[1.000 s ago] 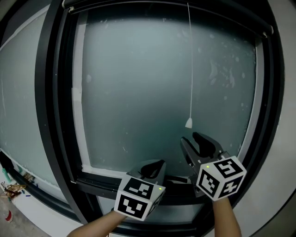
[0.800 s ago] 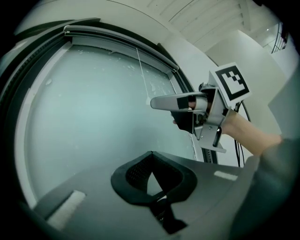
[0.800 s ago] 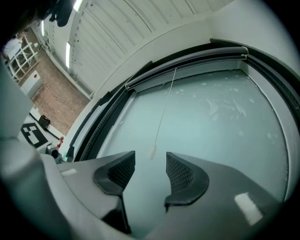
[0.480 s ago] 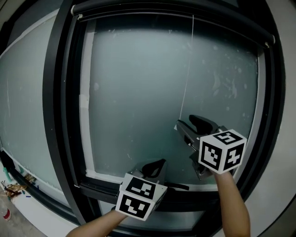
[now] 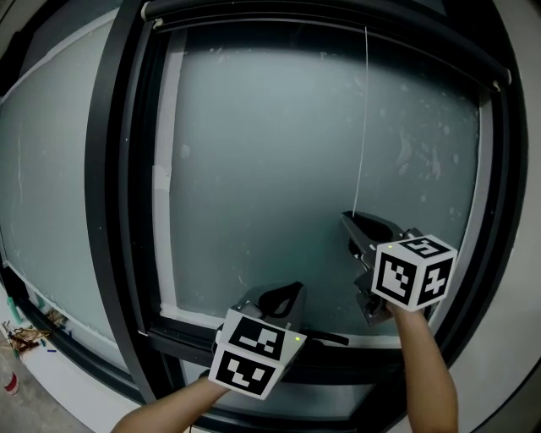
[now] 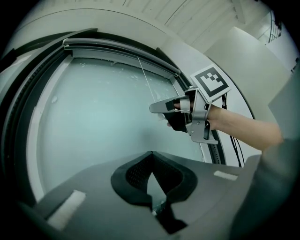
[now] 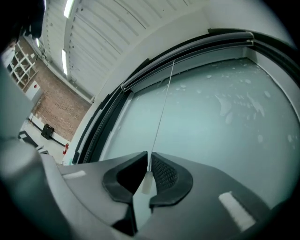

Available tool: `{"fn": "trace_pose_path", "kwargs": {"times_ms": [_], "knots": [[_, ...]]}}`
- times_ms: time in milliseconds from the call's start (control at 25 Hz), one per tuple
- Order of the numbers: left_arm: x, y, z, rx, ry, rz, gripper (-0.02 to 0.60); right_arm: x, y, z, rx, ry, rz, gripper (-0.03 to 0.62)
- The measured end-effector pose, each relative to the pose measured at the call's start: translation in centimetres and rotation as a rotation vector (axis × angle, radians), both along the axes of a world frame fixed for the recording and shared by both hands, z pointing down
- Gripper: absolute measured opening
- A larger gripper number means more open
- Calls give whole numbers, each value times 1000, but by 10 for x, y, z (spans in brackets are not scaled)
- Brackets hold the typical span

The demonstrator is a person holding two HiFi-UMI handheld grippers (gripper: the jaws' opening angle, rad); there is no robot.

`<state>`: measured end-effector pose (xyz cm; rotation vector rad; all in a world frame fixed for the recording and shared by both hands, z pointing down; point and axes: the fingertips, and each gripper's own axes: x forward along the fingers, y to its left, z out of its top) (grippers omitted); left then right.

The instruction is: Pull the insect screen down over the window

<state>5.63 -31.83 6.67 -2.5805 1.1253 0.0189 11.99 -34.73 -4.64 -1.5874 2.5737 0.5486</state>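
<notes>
A thin white pull cord (image 5: 362,127) hangs from the screen's roller housing (image 5: 338,17) along the top of the frosted window (image 5: 254,169). My right gripper (image 5: 348,218) is at the cord's lower end. In the right gripper view its jaws are closing, the tips pinch the cord (image 7: 161,112), and the white toggle (image 7: 148,183) sits just behind them. My left gripper (image 5: 283,296) is shut and empty, low by the bottom frame. The left gripper view shows the right gripper (image 6: 157,108) at the cord (image 6: 145,79).
A thick black frame (image 5: 110,211) surrounds the pane. A dark handle (image 5: 325,338) lies along the bottom sill beside the left gripper. Small litter (image 5: 21,334) lies on the floor at lower left. A brick wall (image 7: 51,108) shows far left in the right gripper view.
My right gripper rose from below the toggle to the cord's end, and its jaws came together around the cord. The left gripper stayed low and shut.
</notes>
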Motion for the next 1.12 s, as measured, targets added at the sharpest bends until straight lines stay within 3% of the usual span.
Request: {"fn": "trace_pose_path", "kwargs": {"times_ms": [240, 600, 800, 960, 1120], "knots": [[-9, -2, -24, 73, -16, -37, 17, -4, 6, 1, -11, -63, -77, 28], [-34, 5, -124, 323, -90, -150, 20, -22, 14, 1, -22, -41, -83, 28], [-39, 15, -174, 444, -99, -160, 20, -21, 11, 11, -41, -49, -101, 28], [-40, 18, -192, 546, -176, -214, 20, -19, 11, 25, -55, -37, -97, 28], [-37, 12, -206, 591, -258, -235, 54, -19, 9, 43, -80, -32, -100, 28]]}}
